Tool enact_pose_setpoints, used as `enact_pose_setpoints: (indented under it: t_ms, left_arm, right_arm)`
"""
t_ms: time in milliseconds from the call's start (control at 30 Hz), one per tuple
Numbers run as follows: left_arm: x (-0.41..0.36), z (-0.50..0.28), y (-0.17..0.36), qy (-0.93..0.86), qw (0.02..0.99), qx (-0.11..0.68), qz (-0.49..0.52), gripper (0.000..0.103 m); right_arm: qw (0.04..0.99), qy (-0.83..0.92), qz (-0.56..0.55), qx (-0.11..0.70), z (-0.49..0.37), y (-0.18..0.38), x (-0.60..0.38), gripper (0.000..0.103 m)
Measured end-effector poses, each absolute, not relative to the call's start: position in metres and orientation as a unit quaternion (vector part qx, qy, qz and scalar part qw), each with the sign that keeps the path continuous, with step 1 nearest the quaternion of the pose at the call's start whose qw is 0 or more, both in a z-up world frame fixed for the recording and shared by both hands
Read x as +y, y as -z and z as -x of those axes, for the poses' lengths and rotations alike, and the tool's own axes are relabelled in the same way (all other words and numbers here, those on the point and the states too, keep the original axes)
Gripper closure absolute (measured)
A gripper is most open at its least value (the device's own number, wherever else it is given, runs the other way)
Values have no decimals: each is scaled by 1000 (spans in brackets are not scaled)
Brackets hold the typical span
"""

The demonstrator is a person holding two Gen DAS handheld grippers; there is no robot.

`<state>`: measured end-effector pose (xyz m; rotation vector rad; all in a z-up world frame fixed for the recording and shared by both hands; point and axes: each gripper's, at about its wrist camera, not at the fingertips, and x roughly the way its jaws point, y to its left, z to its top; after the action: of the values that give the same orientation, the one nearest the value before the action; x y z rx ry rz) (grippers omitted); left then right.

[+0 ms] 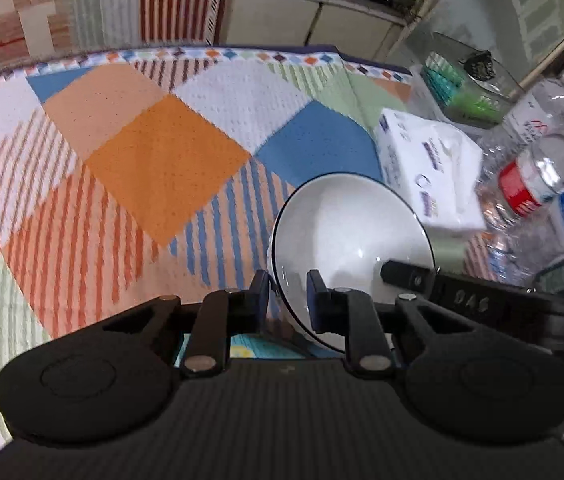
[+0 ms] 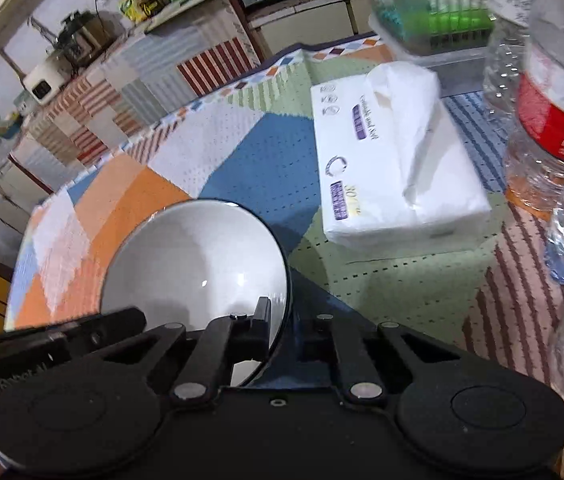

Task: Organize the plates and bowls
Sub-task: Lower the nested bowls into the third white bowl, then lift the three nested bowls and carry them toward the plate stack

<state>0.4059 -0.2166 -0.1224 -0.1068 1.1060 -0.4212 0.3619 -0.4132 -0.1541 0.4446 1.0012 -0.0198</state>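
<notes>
Left claw [image 1: 288, 294] pinches the near rim of a white bowl [image 1: 346, 232] with a thin dark edge, tilted on its side above the checked cloth of the table [image 1: 161, 152]; its jaws are nearly closed.

Right claw [image 2: 288, 326] grips the same bowl [image 2: 193, 264] at the opposite rim, jaws closed tight, angled steeply down, near a tissue pack [image 2: 398, 160].
</notes>
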Motion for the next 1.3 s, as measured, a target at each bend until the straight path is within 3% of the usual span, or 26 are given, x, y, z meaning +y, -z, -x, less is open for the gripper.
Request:
enact_pose_setpoints:
  t_ms: [800,1300]
  left_arm:
    - [-194,-270,7,265,816,513,38,84]
    - [-197,-210,32,277,777,562,56,85]
  right_arm:
    - [867,-66,-211,446,-227,54,-419,88]
    - [867,-75,-174,460,-151,55,-415,87]
